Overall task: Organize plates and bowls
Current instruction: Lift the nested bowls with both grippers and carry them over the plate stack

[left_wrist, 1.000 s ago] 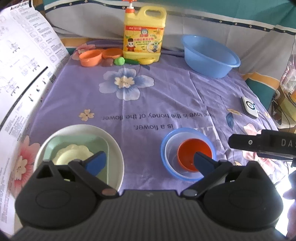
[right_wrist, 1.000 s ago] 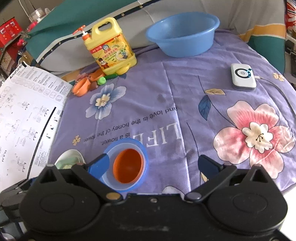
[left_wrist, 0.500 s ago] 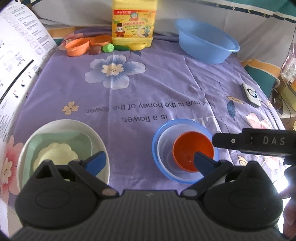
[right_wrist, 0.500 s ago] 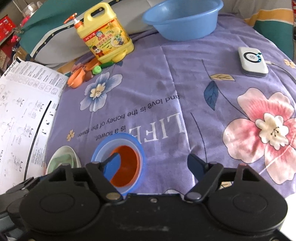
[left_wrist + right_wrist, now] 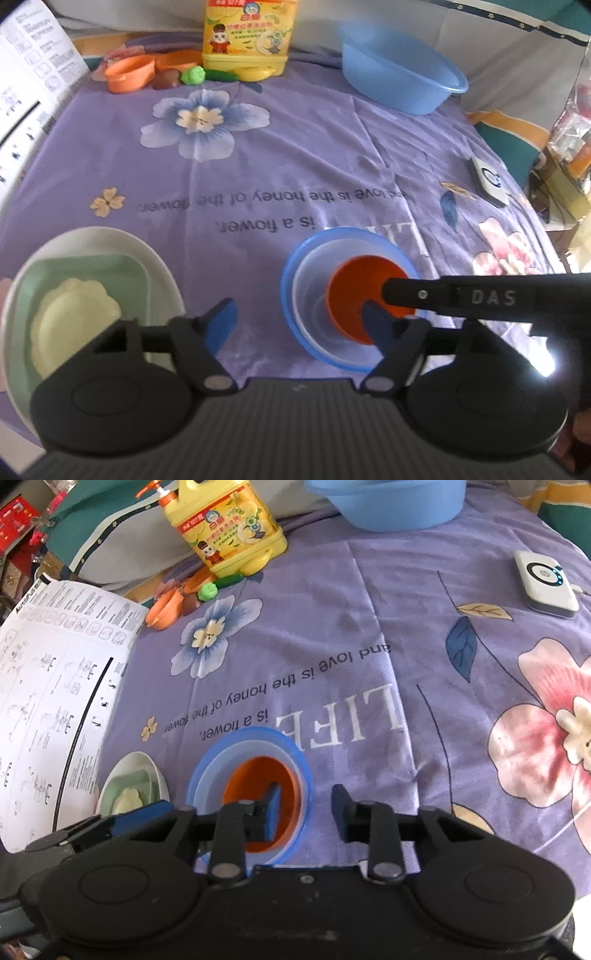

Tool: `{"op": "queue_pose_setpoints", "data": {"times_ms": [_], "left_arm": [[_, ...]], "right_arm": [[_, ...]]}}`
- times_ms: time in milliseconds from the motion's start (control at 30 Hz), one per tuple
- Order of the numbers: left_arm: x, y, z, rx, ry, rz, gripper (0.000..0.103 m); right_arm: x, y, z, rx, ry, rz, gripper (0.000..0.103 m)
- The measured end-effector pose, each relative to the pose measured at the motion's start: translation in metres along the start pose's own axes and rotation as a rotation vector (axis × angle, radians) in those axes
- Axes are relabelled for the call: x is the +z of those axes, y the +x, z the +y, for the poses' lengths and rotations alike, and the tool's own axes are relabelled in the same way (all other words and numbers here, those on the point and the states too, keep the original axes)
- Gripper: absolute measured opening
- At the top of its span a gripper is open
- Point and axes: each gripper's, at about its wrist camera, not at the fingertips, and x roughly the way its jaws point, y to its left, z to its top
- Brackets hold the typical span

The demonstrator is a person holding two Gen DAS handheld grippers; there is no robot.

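An orange bowl (image 5: 351, 295) sits nested in a clear bowl (image 5: 310, 295) inside a blue bowl (image 5: 291, 306) on the purple cloth. My left gripper (image 5: 297, 321) is closing. Its right finger is over the orange bowl and its left finger is outside the blue rim, with a gap to the wall. My right gripper (image 5: 306, 808) is closing too, straddling the right wall of the nested bowls (image 5: 258, 734); its pads are not pressing. A white plate (image 5: 162, 280) at the left holds a green square plate (image 5: 125, 280) and a cream flower plate (image 5: 74, 317).
At the back stand a yellow detergent bottle (image 5: 243, 40), a blue basin (image 5: 399, 85), small orange bowls (image 5: 129, 74) and a green toy (image 5: 192, 75). A white device (image 5: 546, 583) lies at the right. A printed sheet (image 5: 55, 686) covers the left edge.
Both grippers have sunk closer to the nested bowls and their jaws have narrowed. The right gripper's left finger has gone into the orange bowl.
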Motion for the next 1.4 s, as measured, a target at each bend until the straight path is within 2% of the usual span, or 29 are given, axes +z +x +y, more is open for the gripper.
{"op": "queue_pose_setpoints", "data": {"times_ms": [100, 233, 333, 833, 1400], "left_arm": [[-0.001, 0.003, 0.000, -0.026, -0.005, 0.011, 0.056], [-0.001, 0.004, 0.001, -0.053, -0.017, 0.021, 0.036], [-0.001, 0.004, 0.001, -0.045, -0.021, 0.020, 0.033], [0.004, -0.018, 0.008, -0.010, -0.038, -0.007, 0.032], [0.003, -0.079, 0.084, 0.083, -0.147, -0.101, 0.032]], "right_arm": [[0.000, 0.003, 0.002, 0.001, -0.006, 0.004, 0.023], [0.000, 0.006, 0.004, -0.009, -0.018, 0.001, 0.017], [0.000, 0.006, 0.008, -0.032, -0.038, -0.011, 0.015], [0.006, 0.001, 0.034, -0.060, -0.102, -0.011, 0.015], [0.009, 0.009, 0.133, 0.042, -0.251, 0.034, 0.015]]}}
